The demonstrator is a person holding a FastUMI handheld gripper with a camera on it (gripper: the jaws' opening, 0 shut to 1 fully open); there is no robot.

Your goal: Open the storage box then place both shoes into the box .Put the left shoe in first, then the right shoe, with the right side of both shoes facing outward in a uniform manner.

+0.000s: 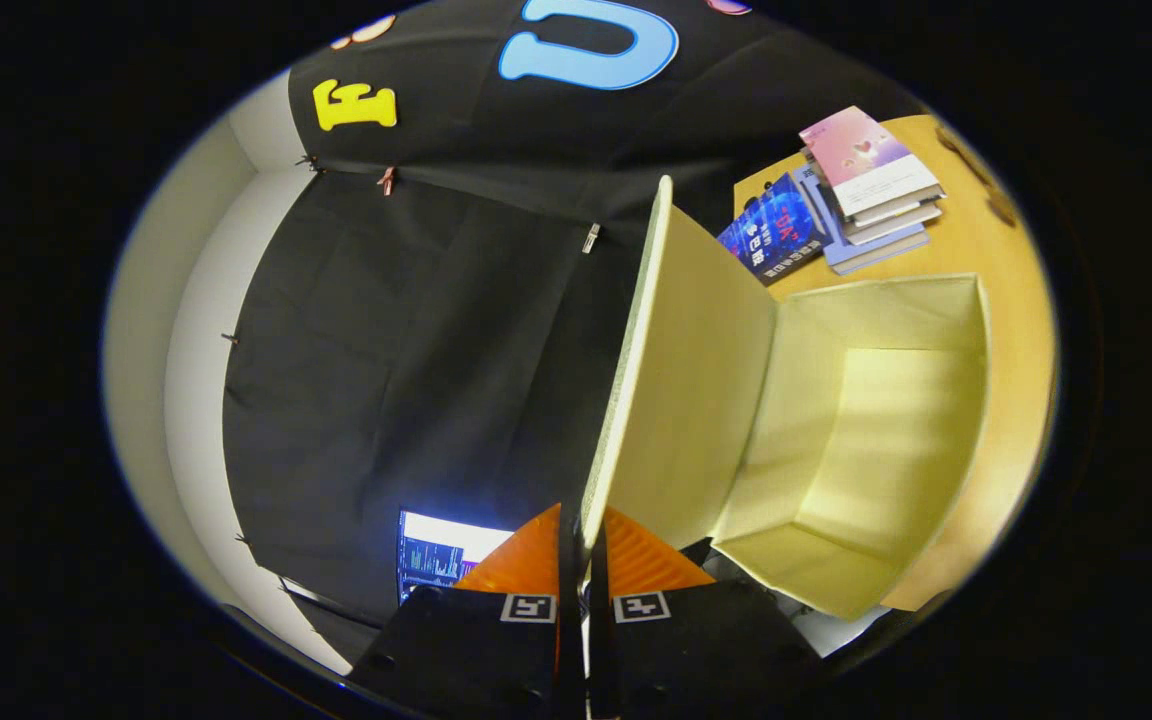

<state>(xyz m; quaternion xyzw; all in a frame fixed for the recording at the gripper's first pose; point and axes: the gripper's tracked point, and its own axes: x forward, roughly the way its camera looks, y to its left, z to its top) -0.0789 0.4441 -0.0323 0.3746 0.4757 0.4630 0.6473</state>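
A pale yellow storage box (896, 420) lies open on a wooden table (1011, 250), its inside bare. Its flat lid (681, 380) is swung up and stands nearly on edge, hinged along the box's near side. My gripper (583, 535) is shut on the free edge of that lid, one finger on each face of the thin panel. The whole view is rolled sideways, so the table runs up the right. No shoe can be seen from here.
A stack of books (871, 190) and a blue book (771, 230) lie on the table beyond the box. A lit screen (436, 555) glows beside my fingers. The black booth cloth (416, 350) hangs behind the lid, with a white wall (161, 350) past it.
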